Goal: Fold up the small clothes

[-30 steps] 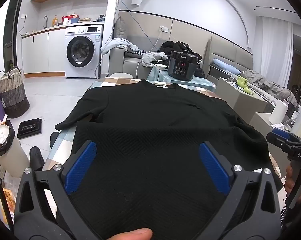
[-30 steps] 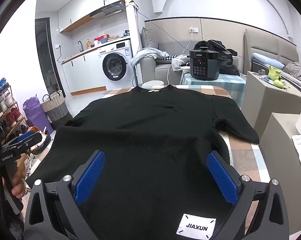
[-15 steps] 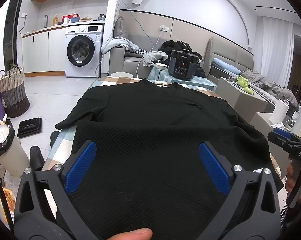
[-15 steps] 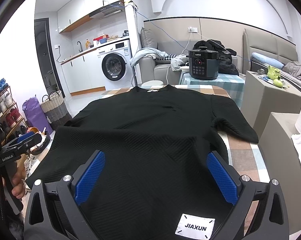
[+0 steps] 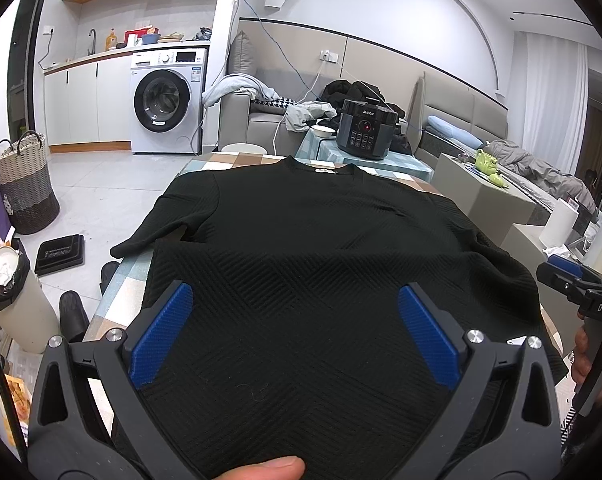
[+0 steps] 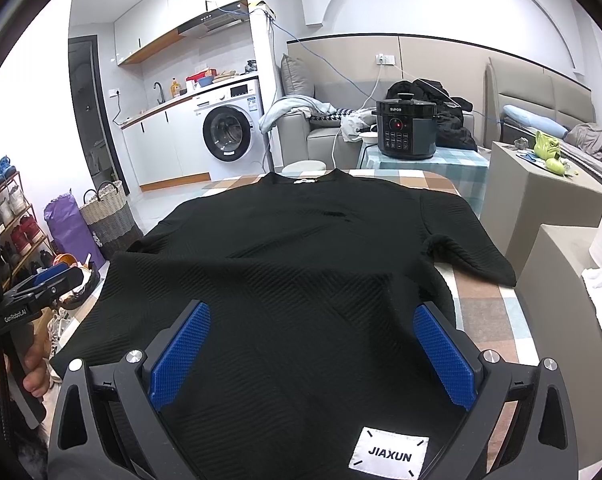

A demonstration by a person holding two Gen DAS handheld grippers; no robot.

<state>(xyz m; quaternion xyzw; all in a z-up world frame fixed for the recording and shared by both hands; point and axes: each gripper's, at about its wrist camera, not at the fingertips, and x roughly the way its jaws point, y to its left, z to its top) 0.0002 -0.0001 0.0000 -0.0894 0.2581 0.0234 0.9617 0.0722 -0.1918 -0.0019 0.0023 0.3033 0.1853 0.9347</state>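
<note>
looking at: a black sweater spread flat on the checked table, collar at the far end, hem towards me.
sweater: front side up, ribbed knit, both short sleeves lying out to the sides; a white jiaxun label sits at the near hem in my right view.
left gripper: i see it released, blue pads wide apart above the lower part of the sweater, nothing between them.
right gripper: also released, blue pads spread wide over the hem, grasping nothing.
contact: i cannot tell whether either claw touches the cloth.
beyond the table: a black pressure cooker on a small side table, a washing machine at the far left.
</note>
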